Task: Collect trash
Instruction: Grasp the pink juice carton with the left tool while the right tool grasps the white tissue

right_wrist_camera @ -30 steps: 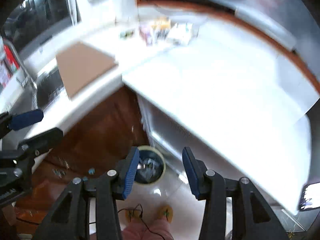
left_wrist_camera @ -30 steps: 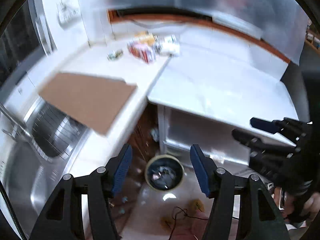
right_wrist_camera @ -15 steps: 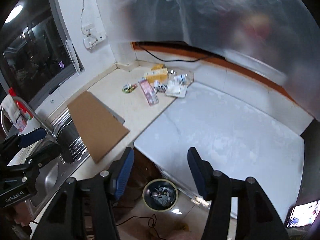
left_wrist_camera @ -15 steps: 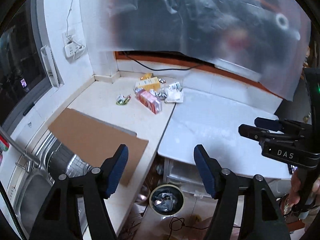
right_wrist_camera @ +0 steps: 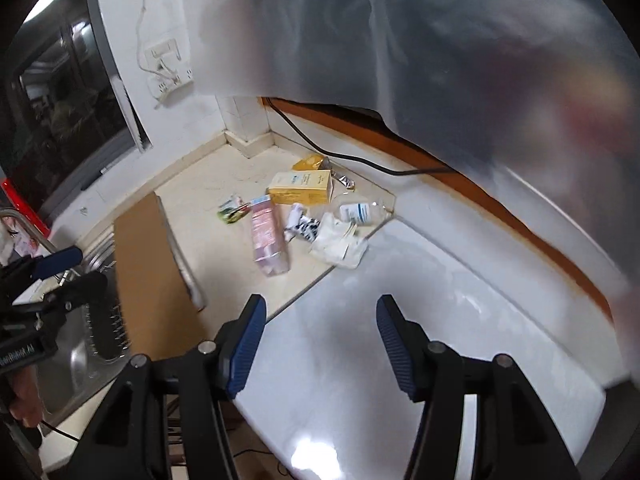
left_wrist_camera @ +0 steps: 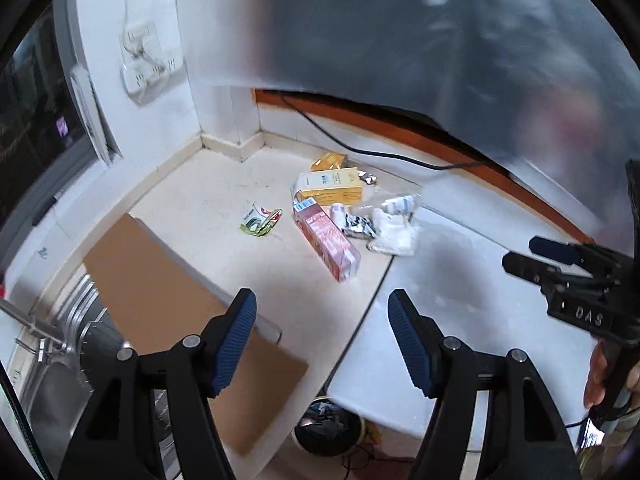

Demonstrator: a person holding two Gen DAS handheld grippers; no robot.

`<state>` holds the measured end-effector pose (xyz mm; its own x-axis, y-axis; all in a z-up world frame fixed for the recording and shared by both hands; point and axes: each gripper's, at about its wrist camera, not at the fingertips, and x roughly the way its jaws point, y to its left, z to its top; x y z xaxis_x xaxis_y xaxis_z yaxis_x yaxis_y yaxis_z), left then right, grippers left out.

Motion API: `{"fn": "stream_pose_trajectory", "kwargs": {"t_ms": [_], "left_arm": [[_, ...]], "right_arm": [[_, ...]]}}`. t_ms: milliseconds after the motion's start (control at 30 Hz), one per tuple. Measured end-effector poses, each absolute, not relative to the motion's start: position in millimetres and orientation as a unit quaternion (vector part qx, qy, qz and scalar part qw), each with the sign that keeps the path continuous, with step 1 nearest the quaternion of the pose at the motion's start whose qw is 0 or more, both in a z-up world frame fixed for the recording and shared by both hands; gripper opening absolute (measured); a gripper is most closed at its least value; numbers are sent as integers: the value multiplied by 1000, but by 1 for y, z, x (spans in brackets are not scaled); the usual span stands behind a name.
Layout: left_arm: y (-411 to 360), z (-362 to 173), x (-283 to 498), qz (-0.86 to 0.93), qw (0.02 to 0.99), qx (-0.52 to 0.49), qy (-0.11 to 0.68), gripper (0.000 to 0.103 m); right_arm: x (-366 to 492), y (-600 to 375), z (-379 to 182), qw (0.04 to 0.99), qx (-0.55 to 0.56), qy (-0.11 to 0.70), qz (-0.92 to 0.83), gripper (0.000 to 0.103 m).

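From my seat, starting at the left, a sheet of cardboard lies half over the sink. My left gripper hangs above the counter edge with its jaws wide and nothing between them. The trash sits ahead of it, towards the back corner of the counter: a green wrapper apart on the left, then a red carton, a yellow box behind it, and white crumpled paper at the seam with the white worktop. The red carton's long axis runs from the yellow box down towards my left gripper, so I judge that hand is the better placed for it, closing across its narrow side. My right gripper is over the white worktop, jaws apart and empty too; the crumpled paper is the piece nearest ahead of it. The bin stands on the floor below the counter edge.
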<state>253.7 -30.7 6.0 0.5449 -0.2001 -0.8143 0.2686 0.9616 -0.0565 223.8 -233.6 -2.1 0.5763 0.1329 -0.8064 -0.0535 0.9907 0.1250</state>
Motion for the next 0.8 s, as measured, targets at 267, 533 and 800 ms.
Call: {"fn": "stream_pose_trajectory", "kwargs": {"t_ms": [267, 533, 800], "left_arm": [[-68, -65, 355, -97, 855, -19, 508, 67], [-87, -133, 407, -54, 824, -34, 564, 67], [-100, -170, 423, -30, 804, -15, 594, 67]], "right_arm": [[333, -267, -77, 845, 84, 517, 105, 58], [390, -269, -143, 829, 86, 539, 122, 58], [410, -268, -177, 816, 87, 550, 156, 58]]}}
